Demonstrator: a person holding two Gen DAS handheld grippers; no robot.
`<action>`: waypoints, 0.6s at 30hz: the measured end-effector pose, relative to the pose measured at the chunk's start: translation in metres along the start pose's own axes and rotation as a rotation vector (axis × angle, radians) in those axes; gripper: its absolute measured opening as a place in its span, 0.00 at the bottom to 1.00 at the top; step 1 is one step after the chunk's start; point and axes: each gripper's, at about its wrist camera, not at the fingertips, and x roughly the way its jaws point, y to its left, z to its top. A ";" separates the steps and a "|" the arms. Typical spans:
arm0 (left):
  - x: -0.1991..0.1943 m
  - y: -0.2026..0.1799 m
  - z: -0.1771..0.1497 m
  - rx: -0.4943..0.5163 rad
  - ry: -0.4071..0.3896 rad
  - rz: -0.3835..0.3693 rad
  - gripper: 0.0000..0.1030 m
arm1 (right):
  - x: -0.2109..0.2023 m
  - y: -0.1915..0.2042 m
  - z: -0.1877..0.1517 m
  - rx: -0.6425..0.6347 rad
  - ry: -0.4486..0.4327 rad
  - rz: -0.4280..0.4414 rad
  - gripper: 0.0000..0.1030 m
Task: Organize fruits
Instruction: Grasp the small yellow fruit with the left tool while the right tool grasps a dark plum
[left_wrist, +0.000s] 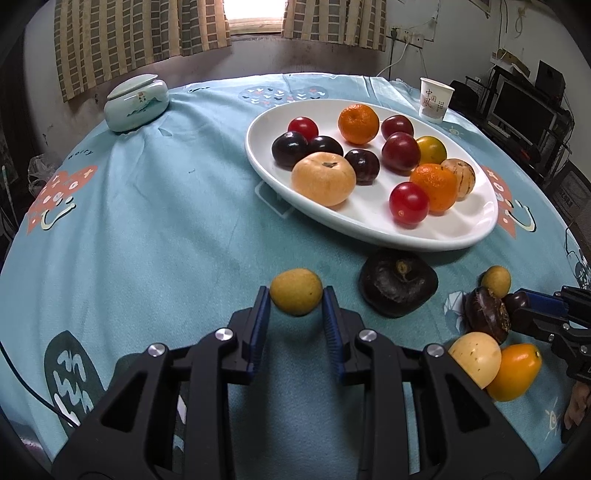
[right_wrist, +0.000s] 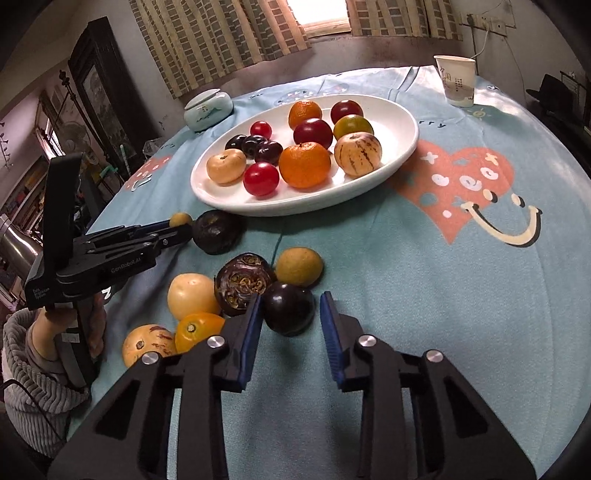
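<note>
A white oval plate (left_wrist: 369, 229) (right_wrist: 236, 199) holds several fruits: oranges, red tomatoes, dark plums. My left gripper (left_wrist: 296, 301) (right_wrist: 173, 225) is closed around a small yellow-brown longan (left_wrist: 295, 297) (right_wrist: 180, 219), both pads touching it, low over the cloth. My right gripper (right_wrist: 290, 306) (left_wrist: 524, 302) is open around a dark plum (right_wrist: 288, 308) (left_wrist: 517, 300) that lies on the cloth. A wrinkled dark fruit (left_wrist: 397, 286) (right_wrist: 216, 232) lies in front of the plate.
Loose fruits lie together on the blue tablecloth: a dark cut-top fruit (right_wrist: 243, 282), a second longan (right_wrist: 299, 266), a pale yellow fruit (right_wrist: 192, 295), an orange fruit (right_wrist: 197, 330). A ceramic lidded jar (left_wrist: 136, 101) and a paper cup (left_wrist: 435, 99) stand behind.
</note>
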 end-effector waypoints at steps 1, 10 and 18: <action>0.000 0.000 0.000 0.000 -0.001 0.000 0.28 | 0.000 0.000 0.000 -0.001 -0.001 -0.001 0.27; -0.018 -0.001 0.001 -0.006 -0.068 -0.013 0.28 | -0.034 -0.015 0.010 0.074 -0.150 0.017 0.27; -0.027 -0.005 0.000 0.004 -0.096 -0.029 0.17 | -0.043 -0.019 0.014 0.085 -0.179 0.019 0.27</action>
